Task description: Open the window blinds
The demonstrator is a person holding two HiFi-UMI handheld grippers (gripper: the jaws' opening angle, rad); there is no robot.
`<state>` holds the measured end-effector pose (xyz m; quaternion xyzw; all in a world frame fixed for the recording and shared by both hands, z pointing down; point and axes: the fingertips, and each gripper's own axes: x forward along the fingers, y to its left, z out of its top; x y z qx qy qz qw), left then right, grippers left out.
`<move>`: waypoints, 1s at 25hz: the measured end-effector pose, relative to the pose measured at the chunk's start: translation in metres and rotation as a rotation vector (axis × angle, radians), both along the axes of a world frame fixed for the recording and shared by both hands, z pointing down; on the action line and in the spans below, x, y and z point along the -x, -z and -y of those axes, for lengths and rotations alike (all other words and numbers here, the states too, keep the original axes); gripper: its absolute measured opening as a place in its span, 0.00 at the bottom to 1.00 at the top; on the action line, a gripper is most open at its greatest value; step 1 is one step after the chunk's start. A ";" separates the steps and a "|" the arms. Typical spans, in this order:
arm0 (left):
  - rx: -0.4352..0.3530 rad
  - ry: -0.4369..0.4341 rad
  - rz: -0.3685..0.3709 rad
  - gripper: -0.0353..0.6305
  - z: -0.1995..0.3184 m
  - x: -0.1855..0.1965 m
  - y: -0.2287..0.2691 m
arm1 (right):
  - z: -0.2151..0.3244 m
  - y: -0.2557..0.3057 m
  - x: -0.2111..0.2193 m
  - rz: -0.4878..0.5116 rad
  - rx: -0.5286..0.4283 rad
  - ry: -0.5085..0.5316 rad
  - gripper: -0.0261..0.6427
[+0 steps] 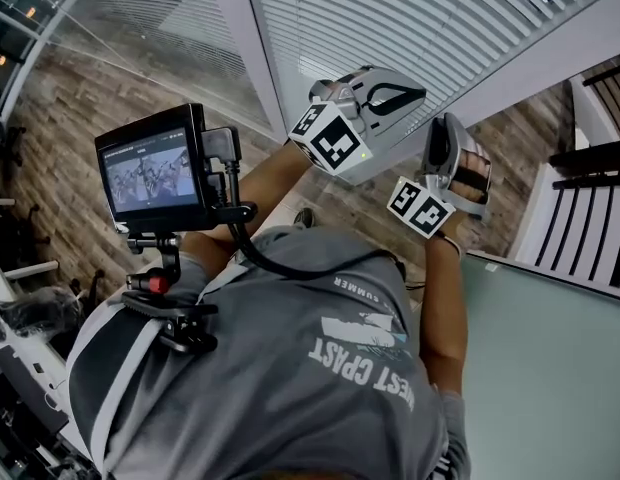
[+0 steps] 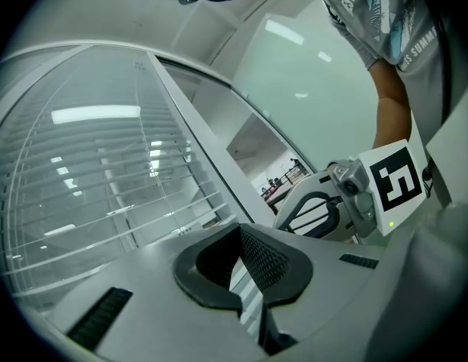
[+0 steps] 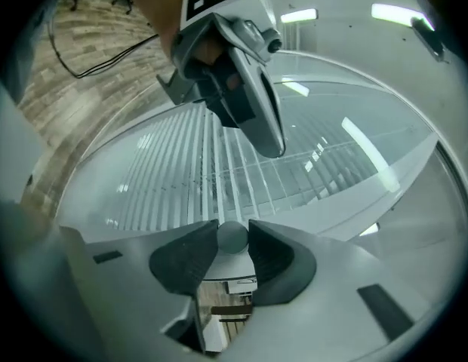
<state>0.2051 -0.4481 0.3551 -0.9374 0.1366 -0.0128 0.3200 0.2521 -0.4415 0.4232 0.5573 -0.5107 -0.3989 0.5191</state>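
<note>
White slatted blinds [image 1: 410,18] hang behind a glass pane; they also fill the left gripper view as blinds [image 2: 90,179] and the right gripper view as blinds [image 3: 219,179]. My right gripper [image 3: 232,231] is raised at the pane, and a small round grey knob [image 3: 233,243] sits between its dark pads, touching both. In the head view the right gripper [image 1: 445,133] is beside the white frame. My left gripper [image 1: 375,88] hovers just left of it, level, its pads [image 2: 264,259] meeting at the tip with nothing between them.
A white frame post [image 1: 245,38] splits the glass panes. A small monitor [image 1: 155,168] on a clamp arm sticks out from the person's chest. Wood-look floor [image 1: 80,98] lies below, a black railing [image 1: 590,218] at right, a pale green panel [image 1: 550,368] beside the person.
</note>
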 end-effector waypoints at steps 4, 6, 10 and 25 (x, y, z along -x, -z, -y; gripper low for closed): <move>0.002 0.013 -0.002 0.06 0.004 0.002 0.001 | -0.001 0.009 -0.006 0.356 -0.078 -0.027 0.22; 0.005 0.019 -0.001 0.06 0.005 0.003 -0.001 | -0.003 0.014 -0.009 0.671 -0.137 -0.029 0.22; 0.010 0.020 -0.002 0.06 0.006 0.004 -0.002 | -0.008 0.025 -0.024 1.406 -0.208 -0.032 0.21; 0.008 -0.004 -0.005 0.06 -0.002 -0.001 0.000 | -0.009 0.002 -0.008 -0.012 0.001 -0.026 0.21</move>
